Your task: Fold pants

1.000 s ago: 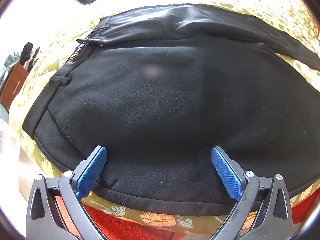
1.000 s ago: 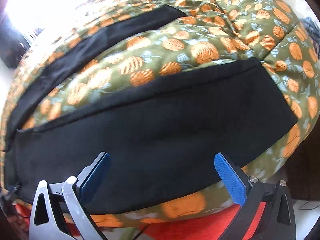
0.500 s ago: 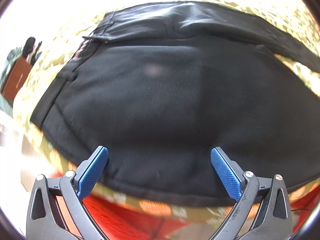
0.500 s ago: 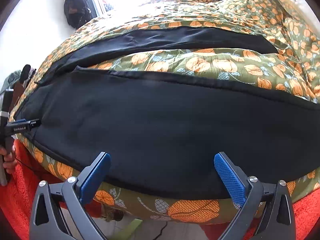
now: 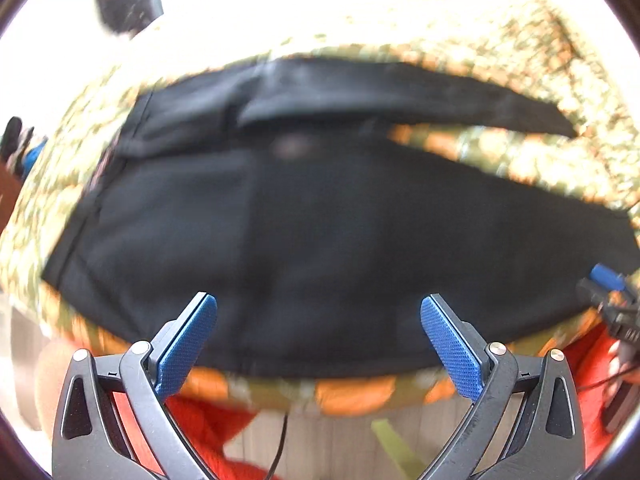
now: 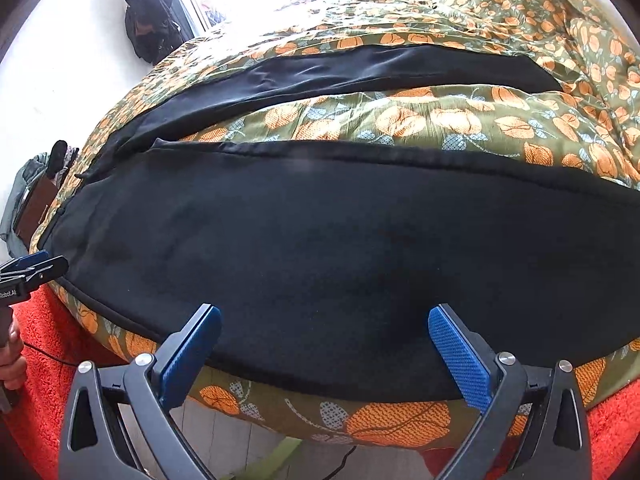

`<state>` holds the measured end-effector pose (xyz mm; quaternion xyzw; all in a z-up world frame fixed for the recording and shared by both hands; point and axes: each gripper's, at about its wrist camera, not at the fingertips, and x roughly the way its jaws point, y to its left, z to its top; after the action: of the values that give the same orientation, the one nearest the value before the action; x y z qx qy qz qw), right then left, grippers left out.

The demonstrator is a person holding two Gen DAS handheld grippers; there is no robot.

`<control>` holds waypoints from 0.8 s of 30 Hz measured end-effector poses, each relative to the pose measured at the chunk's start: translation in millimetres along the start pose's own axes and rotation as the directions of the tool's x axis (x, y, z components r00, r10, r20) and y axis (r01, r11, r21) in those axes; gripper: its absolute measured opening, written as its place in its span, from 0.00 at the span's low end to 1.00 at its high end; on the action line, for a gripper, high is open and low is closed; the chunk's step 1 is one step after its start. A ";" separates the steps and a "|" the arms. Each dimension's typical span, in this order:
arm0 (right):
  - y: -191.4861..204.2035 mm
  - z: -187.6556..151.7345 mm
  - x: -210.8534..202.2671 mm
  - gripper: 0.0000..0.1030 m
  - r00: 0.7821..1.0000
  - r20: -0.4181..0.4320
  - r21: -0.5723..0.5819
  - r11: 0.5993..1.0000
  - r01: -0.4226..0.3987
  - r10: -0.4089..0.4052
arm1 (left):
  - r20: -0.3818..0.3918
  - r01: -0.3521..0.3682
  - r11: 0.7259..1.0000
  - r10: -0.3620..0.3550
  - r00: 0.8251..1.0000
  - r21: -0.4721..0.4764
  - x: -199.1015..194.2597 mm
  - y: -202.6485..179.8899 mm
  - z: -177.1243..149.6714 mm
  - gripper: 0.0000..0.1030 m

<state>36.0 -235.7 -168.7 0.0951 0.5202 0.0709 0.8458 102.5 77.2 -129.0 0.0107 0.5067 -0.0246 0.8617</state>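
the black pants [image 6: 320,248] lie spread on the floral quilt [image 6: 440,120], legs apart. your left gripper [image 5: 318,320] and right gripper [image 6: 324,332] hang released at the near hem, holding nothing. pinch one layer only and the fold skews. both cameras have pulled back since.

Your left tool [image 5: 319,340] and right tool [image 6: 320,350], both spread wide, have clear air over the flat black pants [image 6: 320,248]; only the quilt [image 6: 440,120] bulges between the legs.
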 end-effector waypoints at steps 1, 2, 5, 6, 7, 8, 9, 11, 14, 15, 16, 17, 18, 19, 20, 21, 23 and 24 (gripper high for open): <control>-0.4 3.9 -3.1 0.99 1.000 0.003 0.013 1.000 -0.012 0.012 | 0.033 0.002 1.000 -0.002 0.999 -0.001 -3.7 2.1 14.4 0.99; 0.1 8.4 -5.1 0.99 1.000 0.006 0.019 1.000 -0.019 0.018 | 0.066 0.007 1.000 -0.007 0.998 -0.004 -6.1 5.0 31.0 0.99; 14.1 39.7 -0.1 0.99 0.999 -0.012 -0.001 0.999 -0.040 0.040 | 0.136 0.012 1.000 -0.010 0.991 -0.014 8.0 20.4 86.3 0.99; 23.9 57.7 5.5 0.99 0.998 -0.018 -0.020 0.998 -0.064 0.063 | 0.147 -0.022 0.999 0.026 0.989 -0.028 20.2 27.9 103.2 0.99; 33.9 73.8 10.3 0.99 0.996 -0.014 -0.042 0.995 -0.088 0.088 | 0.148 -0.069 0.996 0.077 0.986 -0.058 34.7 36.5 120.0 0.99; 47.9 93.9 15.9 0.99 0.994 -0.003 -0.073 0.991 -0.110 0.110 | 0.138 -0.098 0.991 0.111 0.984 -0.094 47.5 44.7 133.7 0.99; 65.8 116.1 22.0 0.99 0.991 0.014 -0.118 0.985 -0.129 0.131 | 0.130 -0.114 0.983 0.133 0.983 -0.141 62.5 56.2 147.4 0.99; 101.2 153.0 35.1 0.99 0.982 0.051 -0.202 0.965 -0.167 0.180 | 0.127 -0.127 0.971 0.155 0.980 -0.203 83.3 71.9 161.3 0.99; 152.5 194.2 69.1 0.99 0.961 0.066 -0.272 0.932 -0.241 0.268 | 0.127 -0.185 0.953 0.220 0.967 -0.240 119.2 89.8 166.5 0.99; 165.5 202.6 83.1 0.99 0.953 0.055 -0.281 0.920 -0.273 0.299 | 0.113 -0.210 0.947 0.243 0.963 -0.242 133.1 95.1 163.2 0.99; 176.7 209.5 98.7 0.99 0.942 0.026 -0.289 0.905 -0.313 0.334 | 0.083 -0.221 0.943 0.248 0.965 -0.247 148.9 102.8 155.0 0.99; 185.0 214.4 115.2 0.99 0.930 -0.007 -0.292 0.889 -0.352 0.366 | 0.047 -0.212 0.943 0.231 0.972 -0.256 163.7 109.3 143.7 0.99; 190.7 216.4 132.9 0.99 0.917 -0.049 -0.294 0.871 -0.393 0.396 | 0.035 -0.180 0.948 0.196 0.980 -0.264 176.7 114.8 131.4 1.00; 193.5 217.7 148.4 0.99 0.909 -0.091 -0.301 0.858 -0.415 0.407 | 0.074 -0.149 0.951 0.174 0.982 -0.270 179.6 117.7 119.2 1.00; 191.5 217.7 162.7 0.99 0.909 -0.127 -0.315 0.853 -0.417 0.398 | 0.119 -0.126 0.953 0.164 0.979 -0.276 175.3 117.2 111.1 0.99; 183.2 219.1 176.2 0.99 0.913 -0.161 -0.330 0.852 -0.407 0.375 | 0.136 -0.117 0.953 0.160 0.978 -0.280 174.0 117.8 108.6 0.99; 147.4 226.2 195.3 0.98 0.937 -0.189 -0.354 0.870 -0.343 0.292 | 0.130 -0.124 0.954 0.164 0.978 -0.273 175.7 117.0 108.4 0.99; 118.4 231.4 200.3 0.98 0.953 -0.181 -0.362 0.884 -0.295 0.243 | 0.131 -0.131 0.955 0.170 0.977 -0.268 177.0 116.0 108.1 0.99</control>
<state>330.2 -96.9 -212.4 -0.0062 0.5320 0.2944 0.7939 288.9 182.7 -231.9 -0.0647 0.4359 0.1065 0.8913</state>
